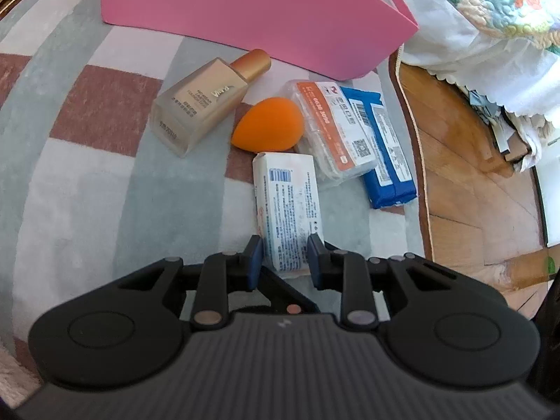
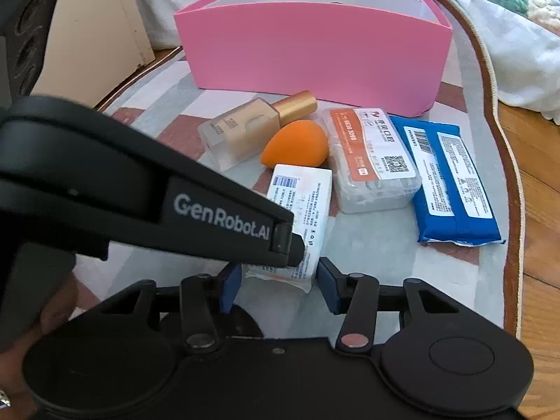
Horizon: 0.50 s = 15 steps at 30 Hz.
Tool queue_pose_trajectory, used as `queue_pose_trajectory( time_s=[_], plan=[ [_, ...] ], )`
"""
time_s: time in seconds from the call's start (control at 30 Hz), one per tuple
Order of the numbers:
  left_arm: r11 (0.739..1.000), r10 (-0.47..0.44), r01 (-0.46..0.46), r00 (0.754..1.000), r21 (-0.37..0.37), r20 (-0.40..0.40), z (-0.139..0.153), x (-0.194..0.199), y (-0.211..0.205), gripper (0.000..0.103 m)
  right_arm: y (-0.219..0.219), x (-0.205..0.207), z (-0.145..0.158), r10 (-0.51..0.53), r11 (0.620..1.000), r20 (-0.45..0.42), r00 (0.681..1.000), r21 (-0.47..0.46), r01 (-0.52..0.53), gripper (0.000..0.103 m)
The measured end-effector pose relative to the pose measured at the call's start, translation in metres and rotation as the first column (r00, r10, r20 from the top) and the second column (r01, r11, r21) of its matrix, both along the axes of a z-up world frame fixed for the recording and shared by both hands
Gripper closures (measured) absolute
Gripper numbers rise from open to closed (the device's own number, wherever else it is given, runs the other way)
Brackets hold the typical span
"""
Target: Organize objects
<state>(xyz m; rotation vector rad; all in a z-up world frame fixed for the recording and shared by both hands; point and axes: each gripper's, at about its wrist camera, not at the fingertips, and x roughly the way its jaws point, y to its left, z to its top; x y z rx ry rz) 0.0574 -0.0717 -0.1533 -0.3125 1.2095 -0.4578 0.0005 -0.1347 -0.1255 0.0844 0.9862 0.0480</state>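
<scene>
A white printed box (image 1: 287,192) lies on the checked rug (image 1: 87,192), its near end towards me. My left gripper (image 1: 284,260) is shut on that end, a blue pad on each side. In the right wrist view the same white box (image 2: 301,192) sits between the pads of my right gripper (image 2: 280,287), which press on its near end. The left gripper's black body (image 2: 210,210) crosses from the left, with its tip over the box. Behind the box lie an orange sponge (image 1: 267,124), a beige foundation bottle (image 1: 203,105), a clear case with an orange label (image 1: 332,129) and a blue pack (image 1: 385,154).
An open pink box (image 2: 315,56) stands upright at the back of the rug. The wooden floor (image 1: 472,175) begins past the rug's right edge. A flowered quilt (image 1: 490,17) hangs at the far right. A dark speaker (image 2: 24,35) stands far left. A hand (image 2: 56,311) shows lower left.
</scene>
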Motion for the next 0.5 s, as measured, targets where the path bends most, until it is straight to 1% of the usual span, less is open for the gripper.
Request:
queue_pose_trajectory(
  time_s=[0.1,0.23,0.3,0.4,0.5],
  plan=[
    [0.999,-0.038,0.037,0.999,0.034,0.029,0.011,-0.006,0.001,0.079,-0.003,-0.003,0.002,-0.002,1.000,-0.001,1.000,0.030,0.002,0.056],
    [0.996,-0.082,0.080,0.996,0.037,0.044,0.029,-0.016,0.003,0.079,-0.010,-0.011,0.013,0.016,0.998,0.000,1.000,0.060,-0.016,0.057],
    [0.995,-0.093,0.093,0.995,0.027,0.027,0.038,-0.018,0.005,0.079,-0.013,-0.015,0.022,0.016,0.997,-0.007,1.000,0.075,-0.016,0.057],
    [0.996,-0.084,0.084,0.996,-0.011,-0.012,0.053,-0.017,0.010,0.079,-0.014,-0.023,0.038,0.017,0.997,-0.018,1.000,0.077,-0.016,0.057],
    [0.996,-0.078,0.078,0.997,-0.036,-0.024,0.069,-0.018,0.017,0.079,-0.013,-0.031,0.052,0.033,0.996,-0.010,0.999,0.082,-0.032,0.057]
  ],
)
